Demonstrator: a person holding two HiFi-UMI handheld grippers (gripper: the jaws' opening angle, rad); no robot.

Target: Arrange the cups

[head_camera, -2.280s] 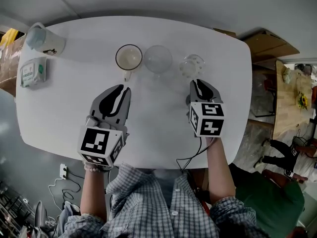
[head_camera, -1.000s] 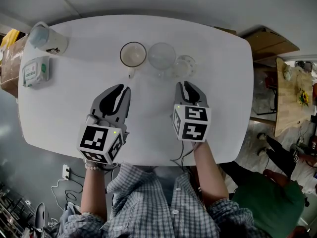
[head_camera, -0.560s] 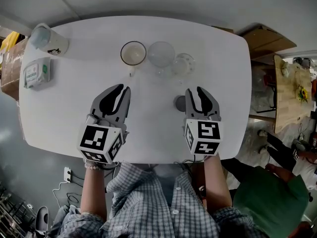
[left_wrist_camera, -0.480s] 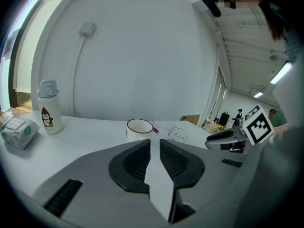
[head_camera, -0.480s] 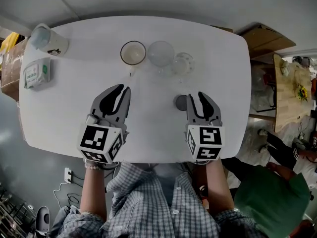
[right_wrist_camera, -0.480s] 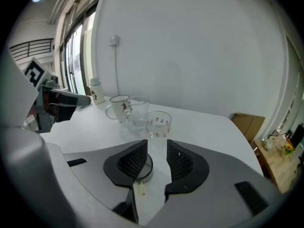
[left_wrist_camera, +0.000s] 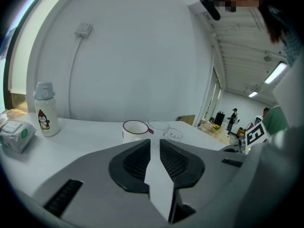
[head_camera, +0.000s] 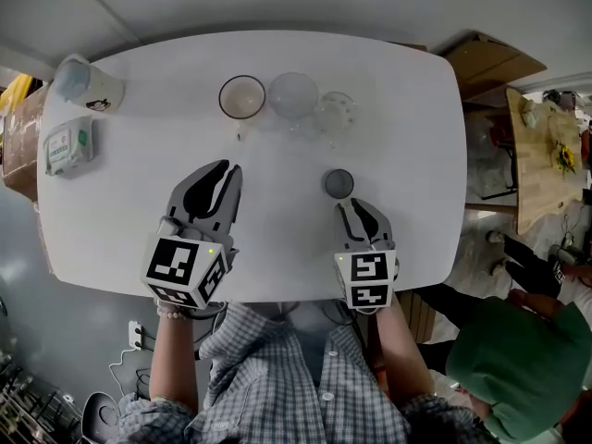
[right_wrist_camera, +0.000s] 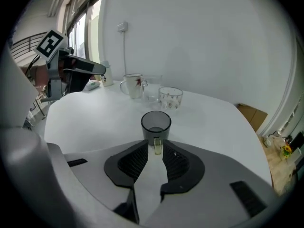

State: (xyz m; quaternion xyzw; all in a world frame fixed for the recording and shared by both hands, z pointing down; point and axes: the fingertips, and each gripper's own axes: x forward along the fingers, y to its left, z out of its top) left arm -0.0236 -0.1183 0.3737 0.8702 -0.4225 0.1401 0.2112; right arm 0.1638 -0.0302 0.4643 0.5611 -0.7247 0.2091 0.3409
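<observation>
Right claw [right_wrist_camera: 156, 146]: narrowly spread astride the grey cup's [right_wrist_camera: 155, 122] handle (not yet pinched).
Left claw [left_wrist_camera: 155, 142]: barely parted, empty.
Next: handle to be pinched squarely, cup kept upright.

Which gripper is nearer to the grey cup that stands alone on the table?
Right. The right gripper is just on the near side of the grey cup, with the cup's handle between its jaws. The left gripper is farther off, to the cup's left.

The head view looks from above steeply down on the white rounded table [head_camera: 139, 183]. Both gripper views look low along it and share the white ceramic mug [left_wrist_camera: 135, 128].
</observation>
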